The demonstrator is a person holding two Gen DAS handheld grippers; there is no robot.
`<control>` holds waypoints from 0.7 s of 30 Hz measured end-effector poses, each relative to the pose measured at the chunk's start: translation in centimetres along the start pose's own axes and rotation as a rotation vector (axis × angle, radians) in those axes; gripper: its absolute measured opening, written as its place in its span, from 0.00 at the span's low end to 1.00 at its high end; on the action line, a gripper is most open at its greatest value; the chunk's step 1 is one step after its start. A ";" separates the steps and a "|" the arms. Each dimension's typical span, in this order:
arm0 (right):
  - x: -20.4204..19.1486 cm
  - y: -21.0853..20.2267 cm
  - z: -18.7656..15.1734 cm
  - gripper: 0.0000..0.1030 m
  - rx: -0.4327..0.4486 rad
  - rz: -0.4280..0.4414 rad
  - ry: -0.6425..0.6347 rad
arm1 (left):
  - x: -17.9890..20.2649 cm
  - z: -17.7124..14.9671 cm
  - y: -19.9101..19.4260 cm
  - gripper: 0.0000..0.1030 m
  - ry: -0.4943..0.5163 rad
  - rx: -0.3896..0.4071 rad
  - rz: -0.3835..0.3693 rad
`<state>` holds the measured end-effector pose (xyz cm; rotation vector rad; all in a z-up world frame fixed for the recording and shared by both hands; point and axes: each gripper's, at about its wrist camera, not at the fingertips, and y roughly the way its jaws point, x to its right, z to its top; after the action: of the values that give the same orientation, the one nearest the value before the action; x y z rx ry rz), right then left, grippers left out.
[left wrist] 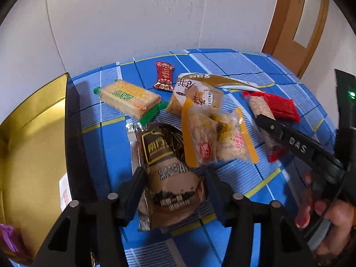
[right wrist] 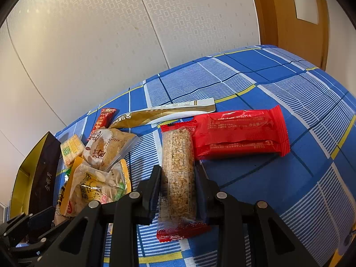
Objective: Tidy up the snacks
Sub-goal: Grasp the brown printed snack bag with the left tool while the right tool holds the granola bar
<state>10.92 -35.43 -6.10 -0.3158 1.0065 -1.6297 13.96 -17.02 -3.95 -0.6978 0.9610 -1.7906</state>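
left gripper (left wrist: 175, 184) fingers straddle the brown pastry packet (left wrist: 171, 178); right gripper (right wrist: 178, 191) narrowly brackets the grain bar (right wrist: 178, 169), likely readying both for the gold-lined box (left wrist: 33, 144).

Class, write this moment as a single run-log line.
left gripper: around brown snack pack | right gripper: around grain bar | both packs on blue checked cloth | gold box: open, left

Black plastic left gripper (left wrist: 174, 191), silver round pins at joints. Right gripper (right wrist: 178, 191) alike, "DAS" lettering. Bare hand (left wrist: 329, 220), nails possibly painted red.
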 end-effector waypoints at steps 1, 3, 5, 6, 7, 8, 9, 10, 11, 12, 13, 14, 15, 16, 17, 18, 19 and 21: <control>0.0 0.0 0.0 0.29 0.000 0.000 0.000 | 0.1 0.2 0.3 0.57 0.004 -0.003 0.000; 0.0 0.0 0.0 0.29 0.001 -0.001 -0.001 | 0.1 0.1 0.3 0.57 0.006 0.007 -0.007; 0.0 0.0 0.0 0.29 0.003 -0.001 -0.002 | 0.0 -0.1 0.2 0.51 0.009 0.020 -0.007; -0.1 0.0 0.0 0.29 0.004 -0.001 -0.002 | 0.2 -0.3 -0.1 0.47 0.022 0.035 -0.007; 0.0 0.0 0.0 0.29 0.004 0.000 -0.002 | 0.5 -0.5 -0.4 0.43 0.050 0.047 0.001; 0.0 0.0 0.0 0.29 0.005 0.000 -0.002 | 0.7 -0.6 -0.6 0.40 0.068 0.054 0.005; 0.0 0.0 0.0 0.29 0.006 0.000 -0.003 | 0.9 -0.8 -0.9 0.36 0.089 0.064 0.008; -0.1 0.0 0.0 0.29 0.006 -0.001 -0.004 | 0.9 -0.9 -1.2 0.34 0.092 0.068 0.004; -0.1 0.0 0.0 0.29 0.007 0.000 -0.006 | 0.7 -1.1 -1.5 0.33 0.079 0.068 -0.018; 0.0 0.0 0.0 0.29 0.007 0.000 -0.006 | 0.4 -1.2 -1.7 0.32 0.064 0.066 -0.034; 0.0 0.0 0.0 0.29 0.007 0.000 -0.006 | -0.1 -1.4 -1.9 0.26 0.037 0.064 -0.053; 0.0 0.0 0.0 0.29 0.007 -0.001 -0.007 | -0.5 -1.6 -2.2 0.20 0.014 0.065 -0.056; 0.0 -0.1 0.0 0.29 0.007 -0.001 -0.007 | -0.9 -1.8 -2.4 0.18 -0.006 0.070 -0.069; 0.0 -0.1 0.0 0.29 0.007 -0.003 -0.008 | -1.2 -2.0 -2.7 0.16 -0.020 0.072 -0.076; 0.0 -0.1 0.0 0.29 0.007 -0.004 -0.009 | -1.5 -2.3 -2.9 0.16 -0.029 0.072 -0.077; 0.0 -0.1 0.0 0.29 0.007 -0.004 -0.010 | -1.6 -2.5 -3.1 0.16 -0.029 0.073 -0.076; -0.1 -0.1 0.0 0.29 0.008 -0.006 -0.012 | -1.6 -2.8 -3.2 0.16 -0.027 0.072 -0.074; 0.0 0.0 0.0 0.29 0.008 -0.007 -0.013 | -1.3 -3.1 -3.3 0.17 -0.014 0.074 -0.070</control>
<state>10.90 -35.39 -6.06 -0.3244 0.9904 -1.6358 10.41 -14.11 -2.84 -0.7045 0.8656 -1.8703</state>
